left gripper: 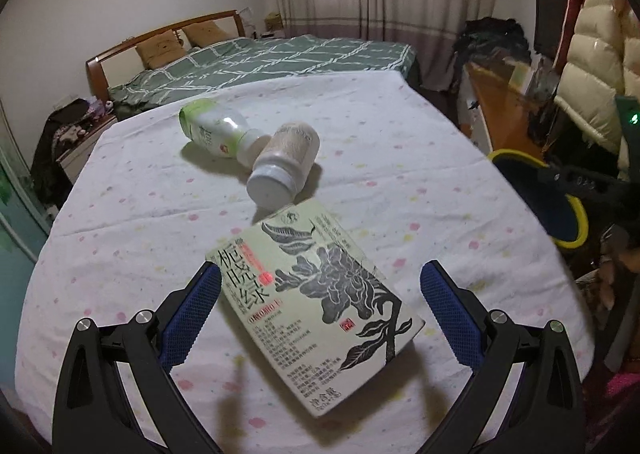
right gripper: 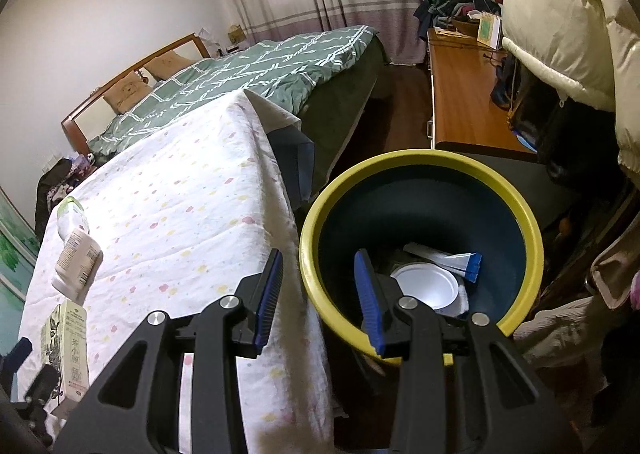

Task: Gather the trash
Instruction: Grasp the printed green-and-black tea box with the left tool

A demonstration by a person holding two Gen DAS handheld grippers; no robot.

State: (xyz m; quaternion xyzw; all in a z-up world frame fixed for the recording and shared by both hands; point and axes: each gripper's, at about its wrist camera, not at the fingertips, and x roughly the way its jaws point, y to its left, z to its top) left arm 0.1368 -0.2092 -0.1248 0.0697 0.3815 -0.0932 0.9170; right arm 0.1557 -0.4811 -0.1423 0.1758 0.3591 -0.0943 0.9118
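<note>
The tea carton (left gripper: 316, 306) is lying flat on the table's spotted cloth (left gripper: 120, 222), right between the left gripper (left gripper: 320, 294)'s wide-apart blue pads, touching neither one. Just past it toward the far edge, a white jar (left gripper: 284, 166) and a green-label bottle (left gripper: 212, 130) lie tipped over, touching each other. The right gripper (right gripper: 320, 294) has its jaws apart too, astride the near rim of the yellow-rimmed bin (right gripper: 536, 238) beside the table's right edge, not clamping it.
</note>
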